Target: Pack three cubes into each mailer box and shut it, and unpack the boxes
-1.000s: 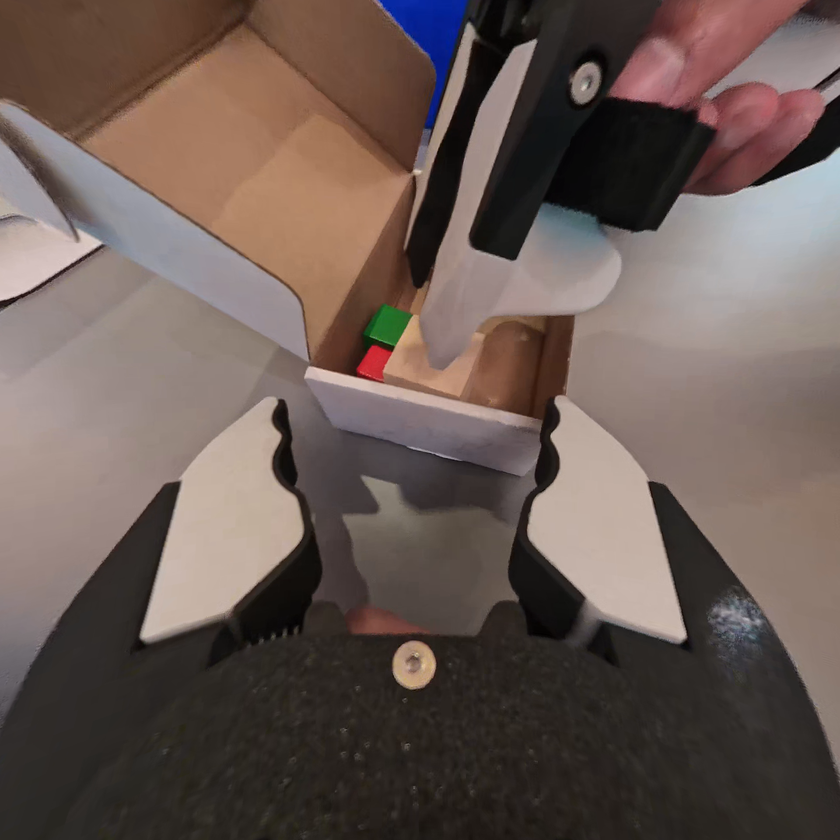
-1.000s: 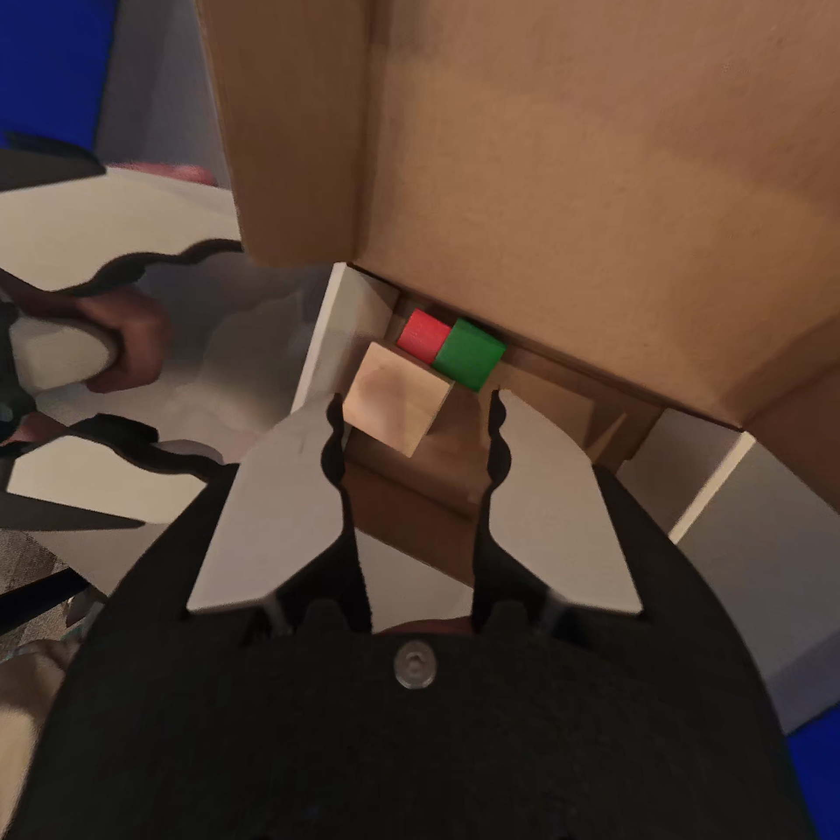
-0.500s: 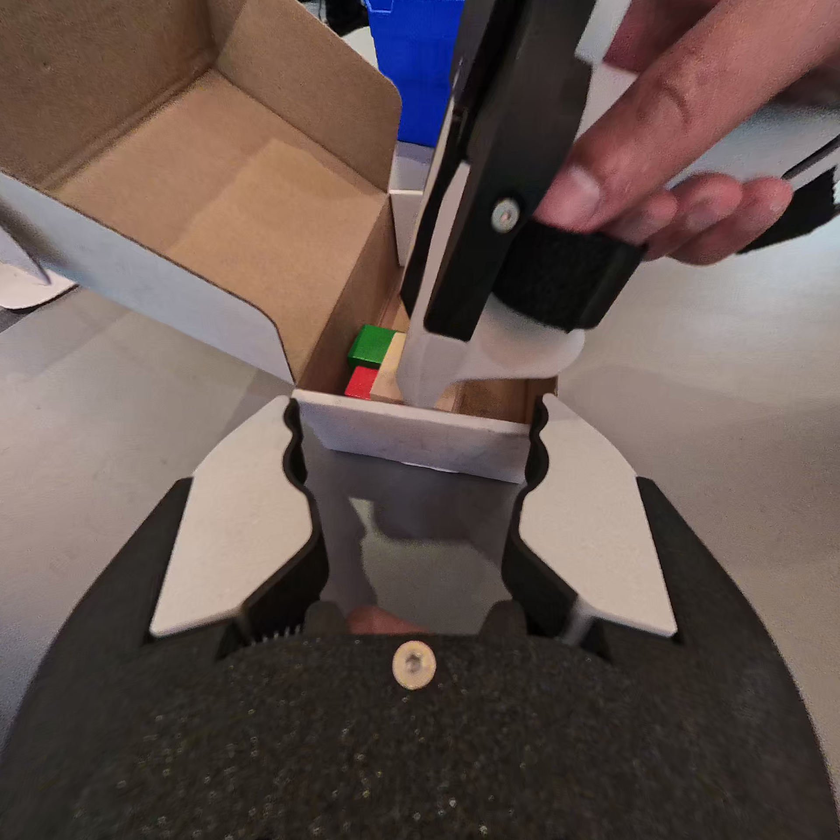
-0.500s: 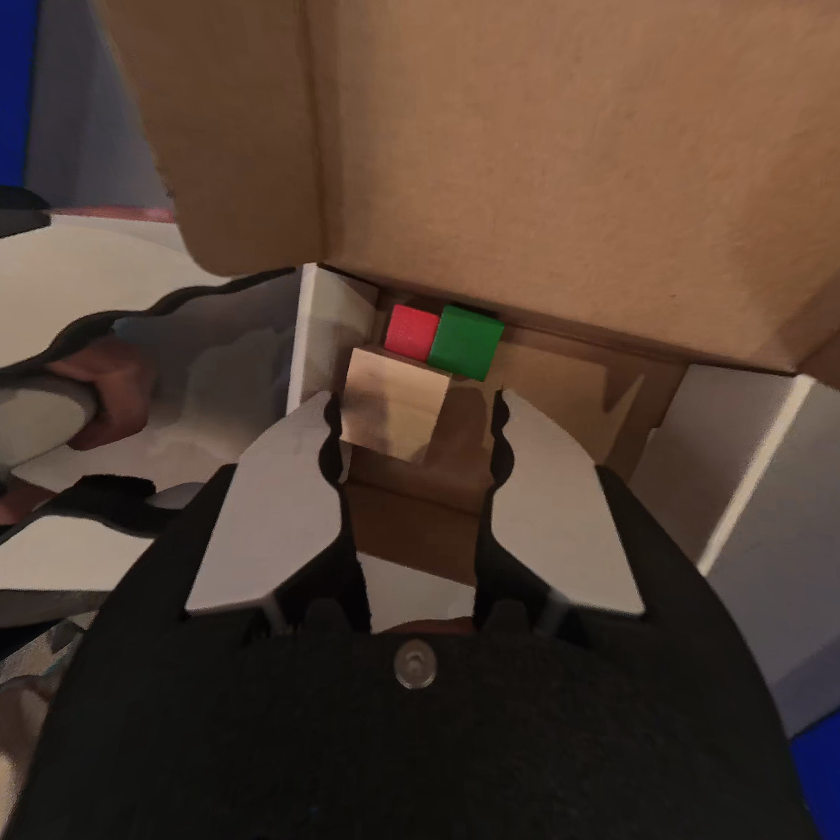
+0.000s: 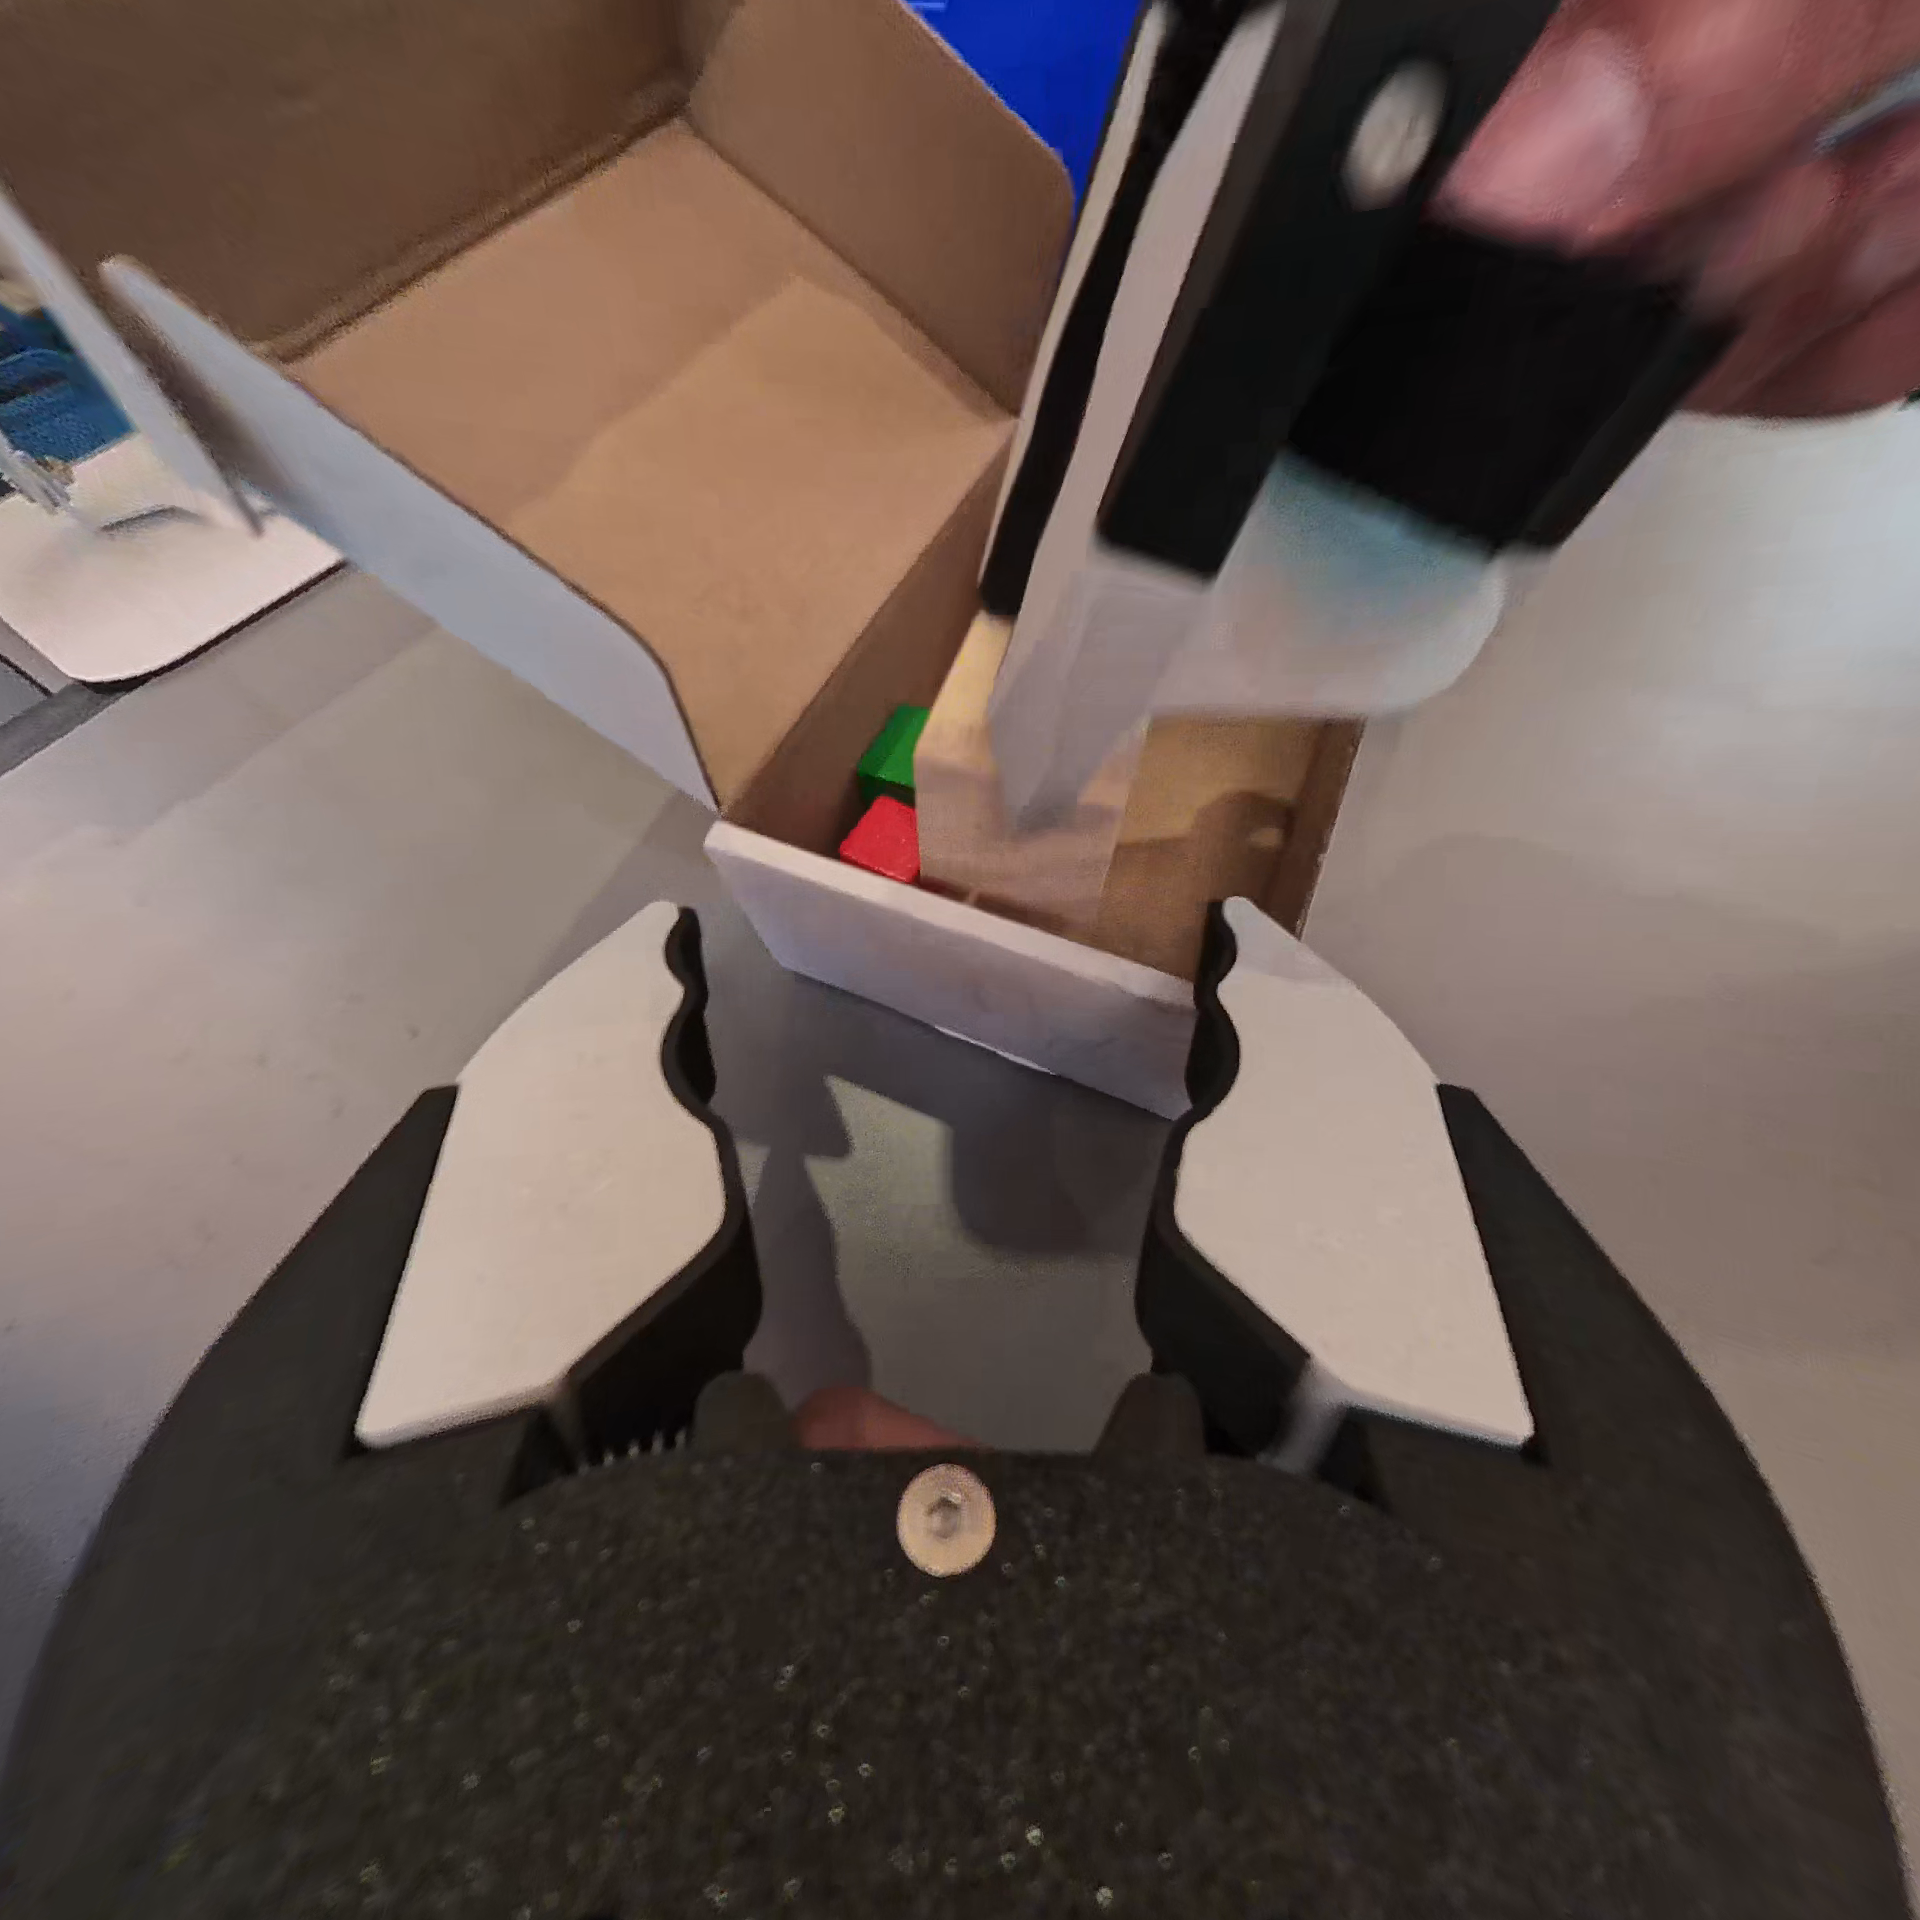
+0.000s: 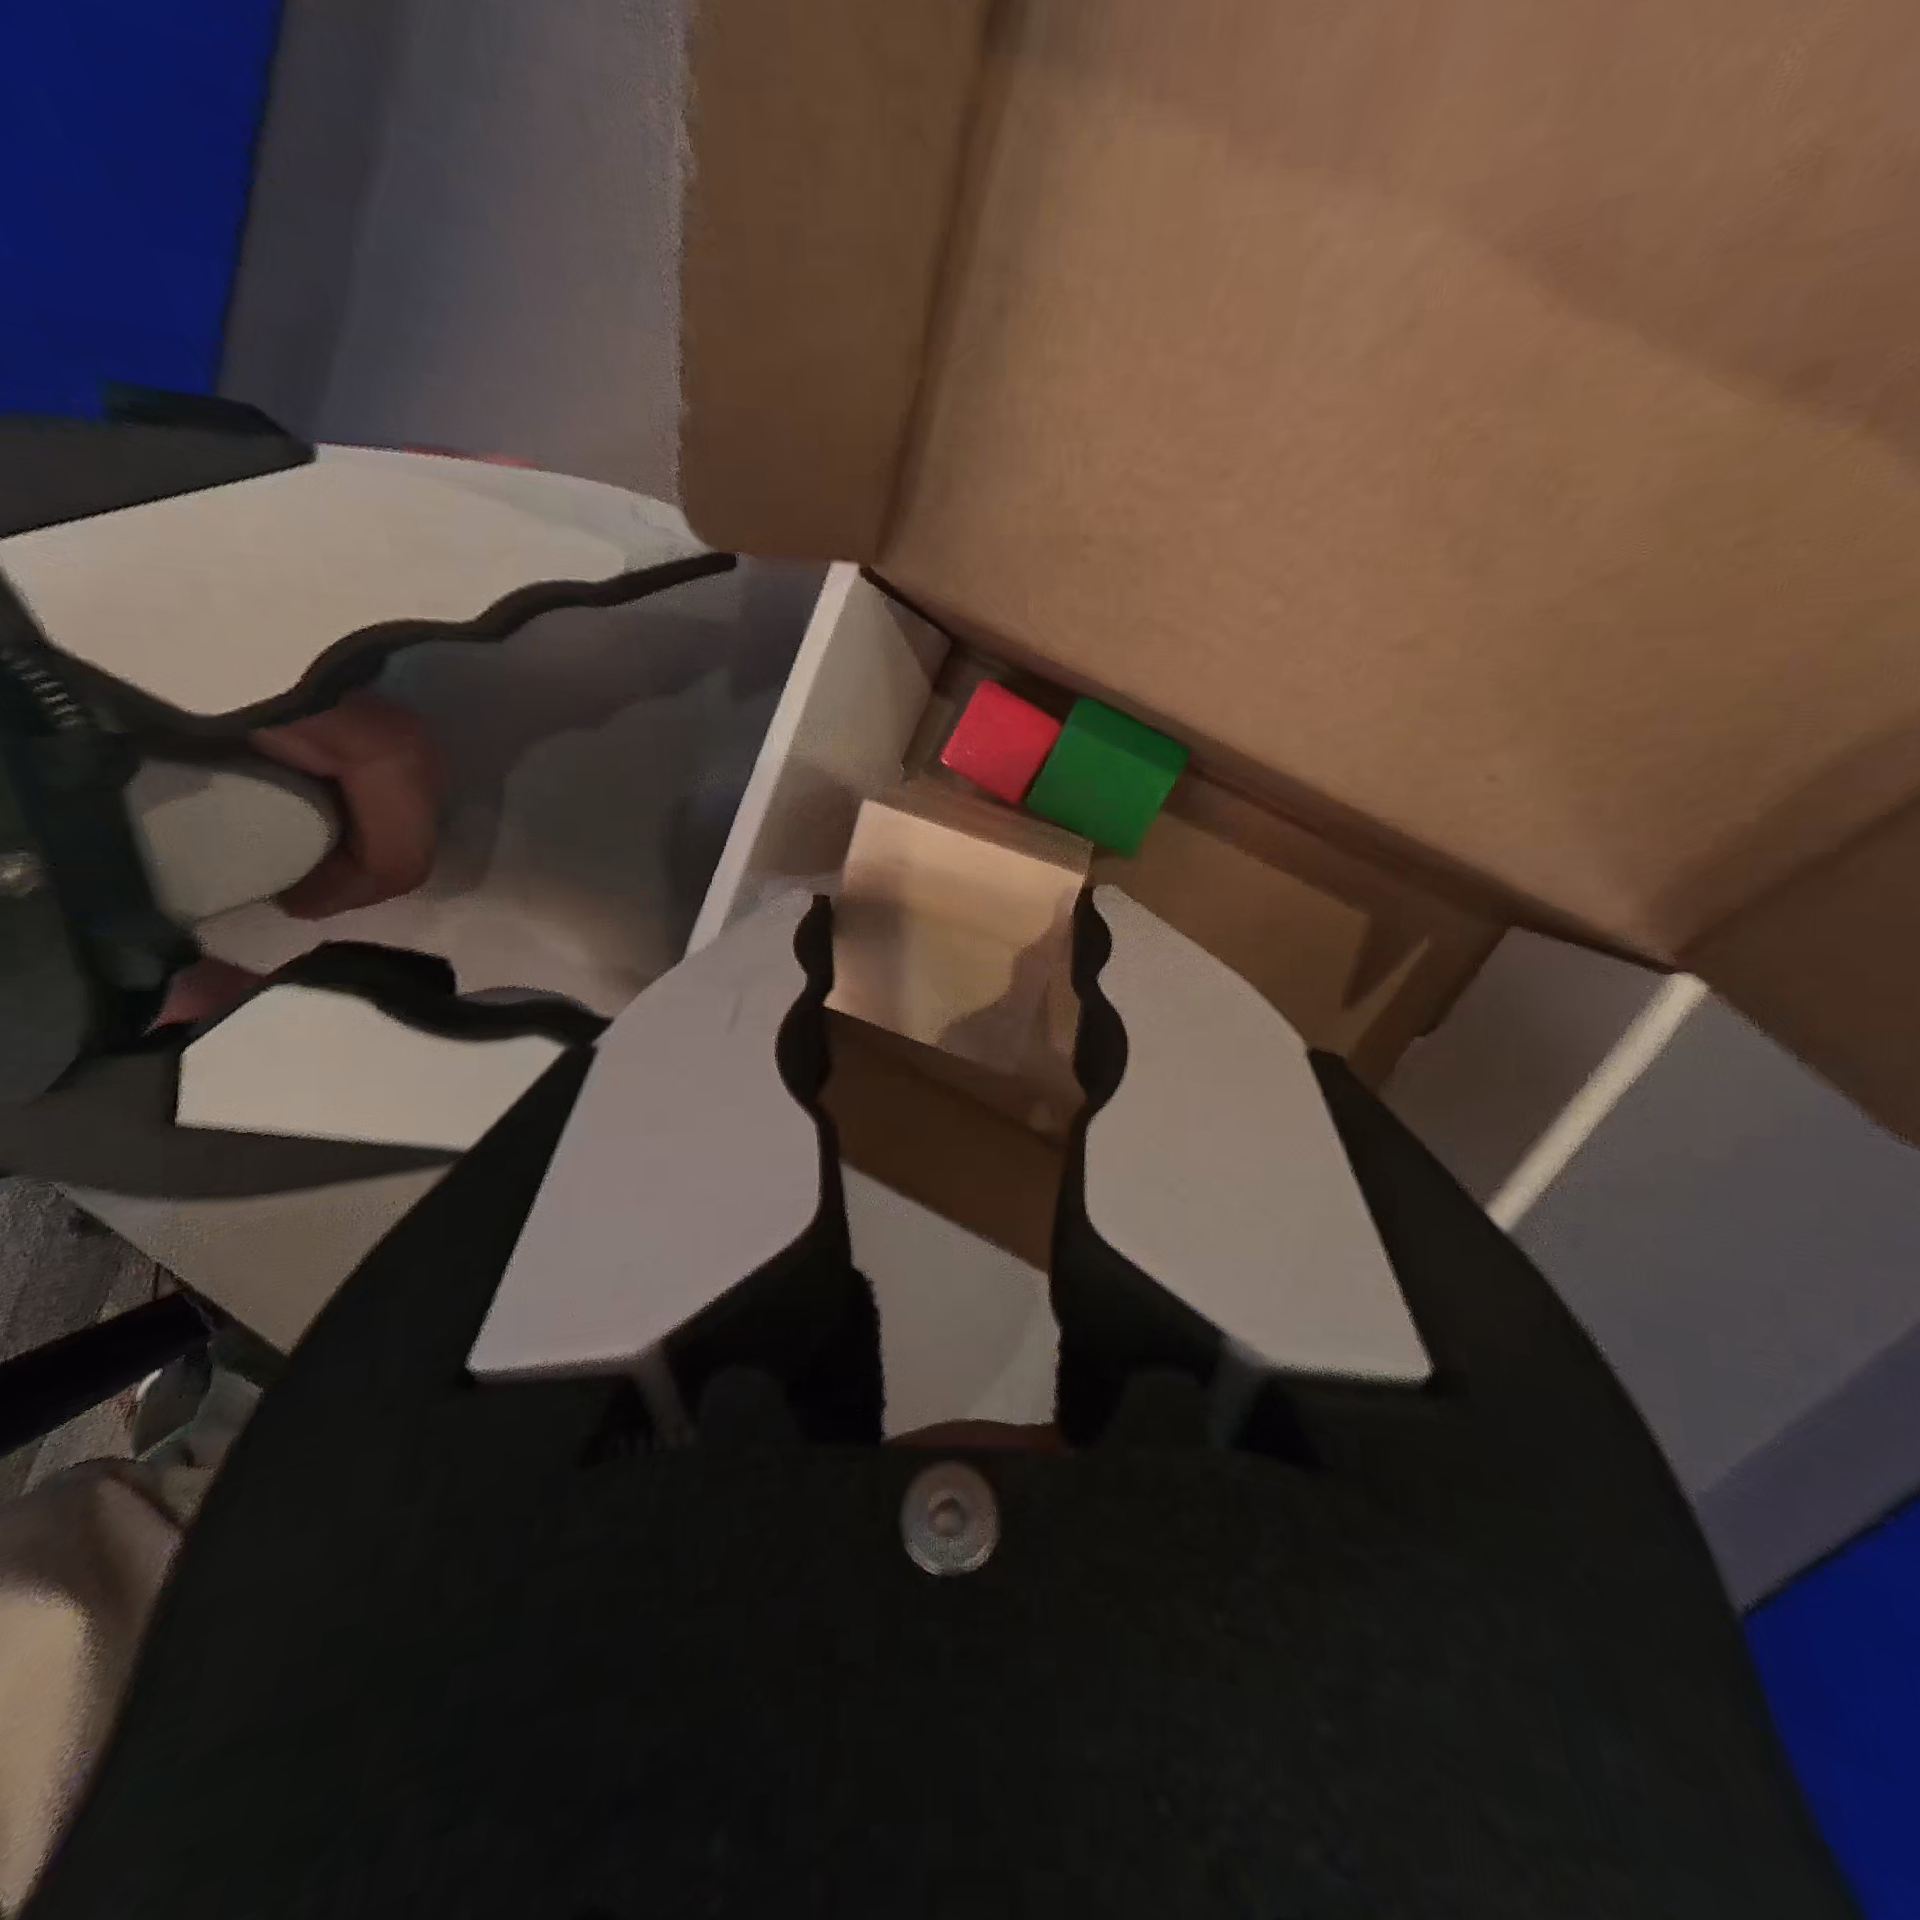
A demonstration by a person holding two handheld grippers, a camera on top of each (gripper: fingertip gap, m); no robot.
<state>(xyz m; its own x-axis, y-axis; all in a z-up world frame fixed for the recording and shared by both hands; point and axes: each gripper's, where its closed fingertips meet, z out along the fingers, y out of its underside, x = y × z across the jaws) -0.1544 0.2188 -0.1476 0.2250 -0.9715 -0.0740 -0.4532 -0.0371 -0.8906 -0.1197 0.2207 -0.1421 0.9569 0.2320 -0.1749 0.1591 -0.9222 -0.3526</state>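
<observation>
Mailer box [image 5: 966, 997] first: it sits open on the grey desk [image 5: 312, 935], white outside and brown inside, its lid [image 5: 582, 343] thrown back and standing up behind the cavity. In your left wrist view the near white wall lies just beyond your left gripper [image 5: 951, 997], whose fingers are spread wide with nothing between them; they hover above the desk, close to that wall but, as far as I can tell, not touching it.

Your right gripper [image 6: 951, 935] is the one that matters now. It reaches down into the box from above, and the plain wooden cube [image 6: 961, 914] sits right between its fingers, at the tips. The gap has narrowed to about the cube's width and the cube looks raised off the box floor, so I judge the fingers closed on it, though the contact itself is blurred. The cube lies near the front corner of the box, next to the white wall.

Behind it, against the back wall under the lid hinge, the green cube [image 6: 1107, 774] and the red cube [image 6: 997, 740] sit side by side, touching each other, red nearer the corner. Both are clear of your fingers.

Whether you are packing or unpacking, the move runs vertically through the box mouth; keep the left fingers ready to steady the front wall.
</observation>
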